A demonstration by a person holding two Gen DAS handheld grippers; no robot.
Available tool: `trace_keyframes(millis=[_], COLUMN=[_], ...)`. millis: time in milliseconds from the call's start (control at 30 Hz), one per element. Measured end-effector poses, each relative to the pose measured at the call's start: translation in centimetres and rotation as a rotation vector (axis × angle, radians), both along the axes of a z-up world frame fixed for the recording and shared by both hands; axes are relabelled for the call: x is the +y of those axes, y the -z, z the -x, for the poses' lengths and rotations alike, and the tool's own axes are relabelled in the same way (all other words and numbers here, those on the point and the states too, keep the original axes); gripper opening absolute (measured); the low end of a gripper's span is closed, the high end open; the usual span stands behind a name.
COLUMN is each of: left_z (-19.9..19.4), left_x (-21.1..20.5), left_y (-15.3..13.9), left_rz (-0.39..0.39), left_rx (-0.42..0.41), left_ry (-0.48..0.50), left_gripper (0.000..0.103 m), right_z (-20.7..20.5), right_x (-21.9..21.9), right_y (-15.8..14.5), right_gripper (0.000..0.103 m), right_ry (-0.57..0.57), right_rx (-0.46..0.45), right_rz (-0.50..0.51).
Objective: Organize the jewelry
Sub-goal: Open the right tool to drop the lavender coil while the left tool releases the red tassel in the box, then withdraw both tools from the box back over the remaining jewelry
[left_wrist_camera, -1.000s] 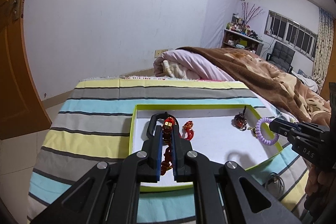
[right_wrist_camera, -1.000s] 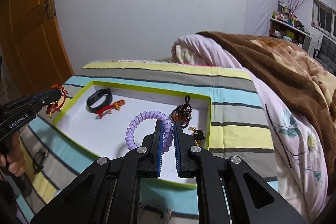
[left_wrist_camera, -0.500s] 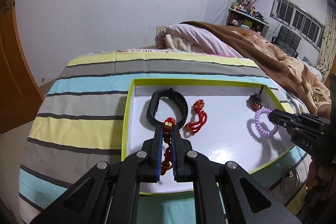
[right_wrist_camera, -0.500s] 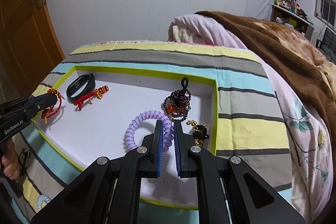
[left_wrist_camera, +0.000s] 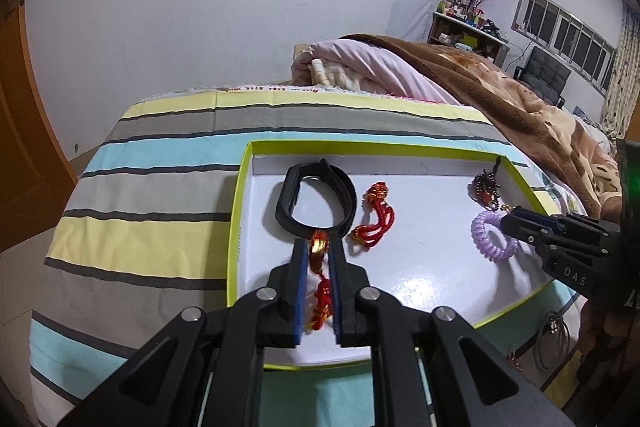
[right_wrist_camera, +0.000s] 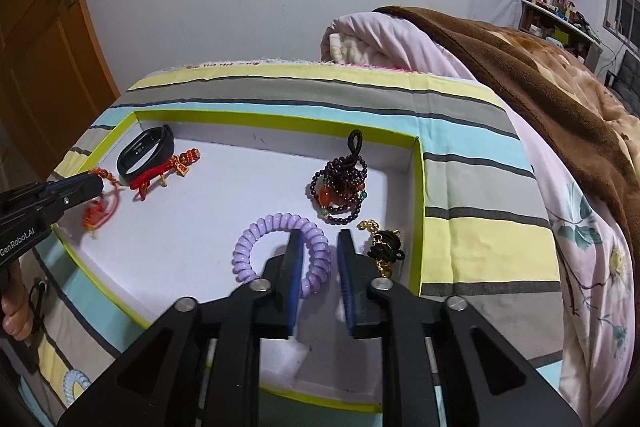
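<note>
Clamping a red beaded cord bracelet (left_wrist_camera: 320,279) between its blue pads, the left gripper (left_wrist_camera: 319,247) hangs over the near left part of the white tray (left_wrist_camera: 420,267), its tips just short of the black band (left_wrist_camera: 316,201). In the right wrist view that bracelet (right_wrist_camera: 100,207) dangles from the gripper's tips (right_wrist_camera: 94,185) above the tray's left edge; whether its lower end touches the floor I cannot tell.

The right gripper (right_wrist_camera: 320,239) stands parted, holding nothing, its left finger passing over the loop of the purple coil hair tie (right_wrist_camera: 280,251), which lies flat on the tray floor.

Taking the tray as landmark: the black band (right_wrist_camera: 146,151) lies in its far left corner, with a second red knotted cord (right_wrist_camera: 164,173) touching it on the right. A dark garnet bead bracelet (right_wrist_camera: 340,187) with an orange bead sits toward the far right wall, and a small black-and-gold charm (right_wrist_camera: 384,247) lies just beside the right wall, near the hair tie.

The tray rests on a striped bedspread (right_wrist_camera: 480,235). Off its near left corner, on the bedspread, lies a pale blue coil tie (right_wrist_camera: 76,389). Beyond the tray's right side a brown blanket (right_wrist_camera: 540,87) covers the bed.
</note>
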State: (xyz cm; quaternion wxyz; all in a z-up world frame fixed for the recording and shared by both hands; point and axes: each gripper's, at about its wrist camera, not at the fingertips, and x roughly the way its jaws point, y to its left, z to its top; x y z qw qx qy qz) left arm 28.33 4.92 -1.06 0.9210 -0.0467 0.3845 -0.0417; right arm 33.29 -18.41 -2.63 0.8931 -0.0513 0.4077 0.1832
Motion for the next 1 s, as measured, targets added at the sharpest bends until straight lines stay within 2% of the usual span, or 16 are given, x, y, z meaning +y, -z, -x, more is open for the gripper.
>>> trace_keyframes(millis=[33, 67, 367, 767, 1000], left_z=[0.1, 0.3, 2.9, 10.7, 14.6], left_x=[0.0, 0.0, -0.1, -1.3, -1.9], left_y=[-0.1, -0.2, -2.6, -5.9, -6.5], left_rz=[0.000, 0.001, -0.006, 0.004, -0.001], left_rx=[-0.004, -0.011, -0.068, -0.155, -0.184], left_ry=[0.000, 0.000, -0.005, 0.016, 0.025], left_gripper=[0.023, 0.024, 0.025, 0.025, 0.025], right_z=[0.1, 0.1, 3.0, 12.0, 16.6], right_x=[0.0, 0.0, -0.4, -2.1, -3.2], right_y=[-0.1, -0.2, -2.6, -6.3, -6.8], right_gripper=[0.030, 0.030, 0.030, 0.030, 0.030], right_ry=[-0.001, -0.001, -0.014, -0.039, -0.038], right_rx=[-0.002, -0.004, -0.060, -0.161, -0.171], right_rz=[-0.002, -0.003, -0.028, -0.088, -0.128])
